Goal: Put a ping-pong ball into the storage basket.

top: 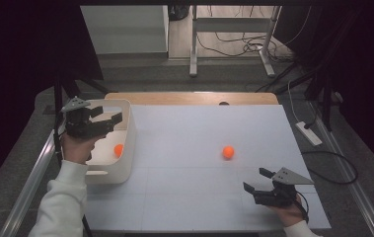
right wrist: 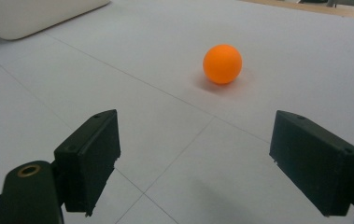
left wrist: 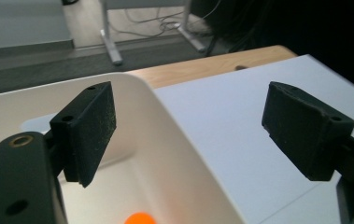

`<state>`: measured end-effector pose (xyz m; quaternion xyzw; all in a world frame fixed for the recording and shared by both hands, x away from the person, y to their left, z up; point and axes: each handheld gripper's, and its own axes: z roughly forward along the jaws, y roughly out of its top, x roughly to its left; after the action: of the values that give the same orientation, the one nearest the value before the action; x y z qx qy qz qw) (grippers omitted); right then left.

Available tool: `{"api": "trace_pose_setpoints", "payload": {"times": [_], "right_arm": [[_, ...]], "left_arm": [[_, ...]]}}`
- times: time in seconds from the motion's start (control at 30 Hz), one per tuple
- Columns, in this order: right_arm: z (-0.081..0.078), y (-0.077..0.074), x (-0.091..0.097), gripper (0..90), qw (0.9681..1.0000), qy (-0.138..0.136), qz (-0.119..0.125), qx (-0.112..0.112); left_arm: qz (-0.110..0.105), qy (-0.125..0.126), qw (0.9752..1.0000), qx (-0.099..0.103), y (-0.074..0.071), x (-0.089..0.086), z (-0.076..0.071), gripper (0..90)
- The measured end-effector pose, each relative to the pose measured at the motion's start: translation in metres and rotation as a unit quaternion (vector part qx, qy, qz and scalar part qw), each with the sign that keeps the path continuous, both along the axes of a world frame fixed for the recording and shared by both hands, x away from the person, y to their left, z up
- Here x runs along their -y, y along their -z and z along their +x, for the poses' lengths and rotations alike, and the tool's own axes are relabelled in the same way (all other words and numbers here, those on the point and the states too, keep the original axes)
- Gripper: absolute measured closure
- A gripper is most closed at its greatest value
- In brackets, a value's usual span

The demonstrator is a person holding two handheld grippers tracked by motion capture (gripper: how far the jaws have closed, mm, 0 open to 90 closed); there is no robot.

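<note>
High view shows the left tool (top: 106,115) wide and empty over the white bin (top: 128,143) at left, so the right tool (top: 257,179), also wide, should straddle the orange ball (top: 228,152) at centre squarely.

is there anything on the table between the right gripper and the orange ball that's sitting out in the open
Nothing visible. The right gripper has its jaws open and faces the orange ball across bare white table. The white bin, with a second ball inside, sits far off to the side.

A white table (top: 184,197) with a wooden far edge, grey floor beyond, a metal stand (top: 234,29) trailing cables, a white power strip (top: 309,133) at right.
</note>
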<state>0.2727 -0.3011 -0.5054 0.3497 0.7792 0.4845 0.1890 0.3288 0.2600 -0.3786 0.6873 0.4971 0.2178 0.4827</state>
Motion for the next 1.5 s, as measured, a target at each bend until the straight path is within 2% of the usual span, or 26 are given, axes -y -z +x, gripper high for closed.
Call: {"api": "trace_pose_setpoints", "payload": {"times": [0.23, 0.5, 0.83, 1.0, 1.27, 1.4, 1.43, 1.5], "right_arm": [[0.001, 0.0, 0.001, 16.1, 1.0, 0.002, 0.003, -0.002], [0.003, -0.001, 0.001, 16.1, 1.0, 0.005, 0.005, -0.002], [0.001, -0.001, 0.006, 16.1, 0.9998, 0.017, 0.013, -0.003], [0.0, -0.001, 0.007, 16.1, 0.9998, 0.017, 0.012, -0.003], [0.001, 0.0, 0.006, 16.1, 0.9999, 0.012, 0.009, -0.003], [0.001, -0.001, 0.006, 16.2, 0.9999, 0.013, 0.011, -0.001], [0.001, -0.001, 0.006, 16.1, 0.9999, 0.012, 0.011, -0.001], [0.001, -0.001, 0.005, 16.1, 0.9999, 0.011, 0.007, -0.001]], "left_arm": [[-0.011, 0.025, 0.9995, 0.013, -0.001, 0.01, -0.008, 18.3], [-0.01, 0.053, 0.9983, 0.023, -0.002, 0.022, -0.011, 17.9], [-0.027, 0.1, 0.994, 0.037, -0.002, 0.042, -0.015, 17.9], [-0.039, 0.114, 0.9918, 0.042, -0.001, 0.047, -0.018, 17.9], [-0.045, 0.126, 0.9902, 0.041, 0.0, 0.055, -0.02, 17.9], [-0.048, 0.137, 0.9886, 0.04, 0.002, 0.062, -0.021, 17.9], [-0.051, 0.145, 0.9874, 0.038, 0.002, 0.065, -0.022, 17.9], [-0.048, 0.152, 0.9865, 0.039, 0.003, 0.069, -0.023, 17.9]]}}
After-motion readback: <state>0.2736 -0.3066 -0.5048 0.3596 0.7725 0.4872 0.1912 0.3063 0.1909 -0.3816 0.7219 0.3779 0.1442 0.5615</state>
